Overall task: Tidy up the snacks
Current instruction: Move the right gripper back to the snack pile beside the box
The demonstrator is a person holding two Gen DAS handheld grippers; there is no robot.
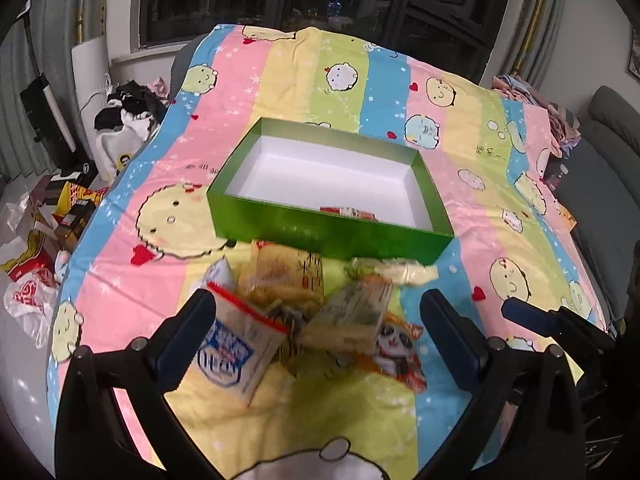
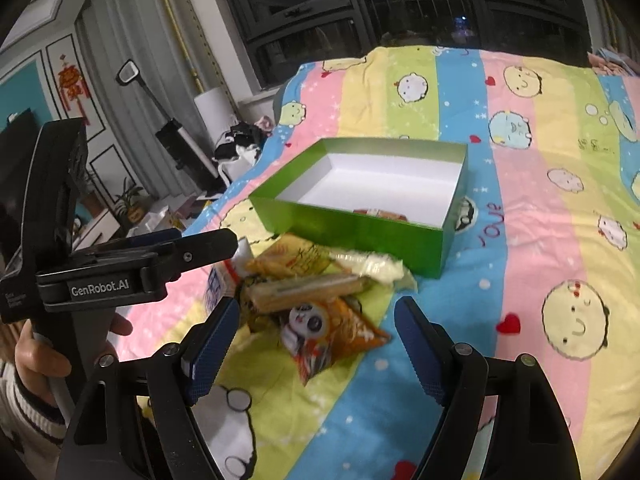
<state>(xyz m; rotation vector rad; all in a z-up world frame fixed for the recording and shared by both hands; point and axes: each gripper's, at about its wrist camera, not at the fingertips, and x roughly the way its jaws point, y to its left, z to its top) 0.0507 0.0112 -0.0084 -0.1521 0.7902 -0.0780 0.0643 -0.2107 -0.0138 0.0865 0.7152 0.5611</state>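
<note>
— Inspector: State of the grippers?
— Observer: The left gripper [image 1: 320,332] stood wide open, lower centre, clamping nothing; a white bag [image 1: 236,350] lay by its left finger. The right gripper [image 2: 318,344] was likewise open and empty.
— Inspector: The snacks?
— Observer: A pile [image 1: 320,300] lay on the quilt [image 1: 500,216], mid-frame, against the near wall of the green box [image 1: 332,236]. One packet [image 1: 348,212] lay inside the box.
</note>
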